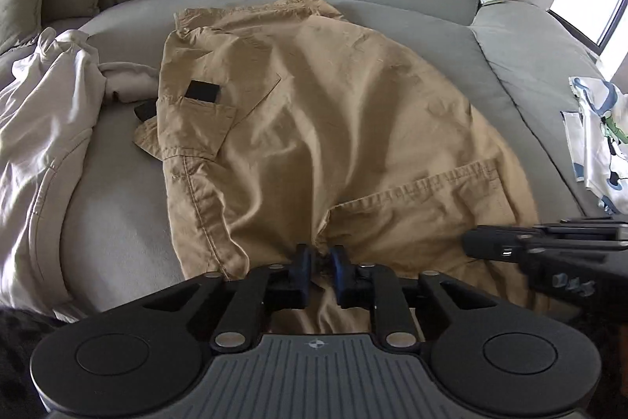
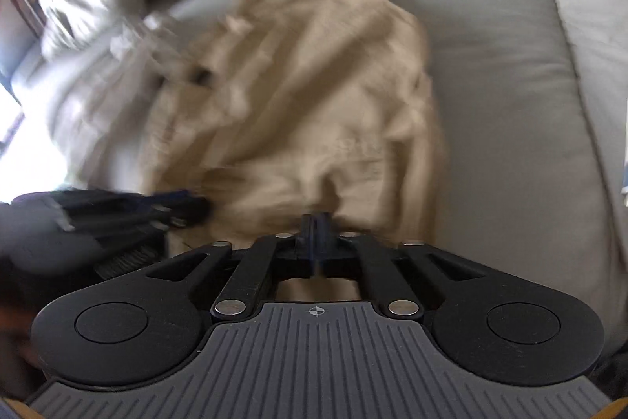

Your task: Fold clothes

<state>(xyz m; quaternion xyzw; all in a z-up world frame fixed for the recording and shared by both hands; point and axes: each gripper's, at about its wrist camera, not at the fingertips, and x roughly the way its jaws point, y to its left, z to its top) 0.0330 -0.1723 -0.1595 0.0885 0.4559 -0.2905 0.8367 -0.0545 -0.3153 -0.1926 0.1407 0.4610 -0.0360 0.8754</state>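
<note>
The left gripper (image 1: 321, 258) has its two blue pads drawn close together, with a bunched fold of the tan trousers (image 1: 314, 112) pinched in the narrow gap between them; the cloth puckers and radiates creases from that spot. The right gripper (image 2: 316, 222) shows its jaws fully together in its own view, the blue tips meeting right at the near edge of the same tan cloth; the picture is blurred, so whether a thin layer of fabric is caught between the tips cannot be told. In the left wrist view the right gripper comes in from the lower right, lying over the near edge of the garment.

The tan trousers lie spread across the seat of a grey sofa (image 1: 530, 85), running from the grippers at the near edge up toward the backrest. A flapped pocket with a black patch (image 1: 202, 92) sits on the garment's left side. Just beside the trousers on the left lies a crumpled white garment (image 1: 47, 97), touching them near the pocket. Well apart on the right cushion rests a white cloth with blue and green print (image 1: 600, 136)
</note>
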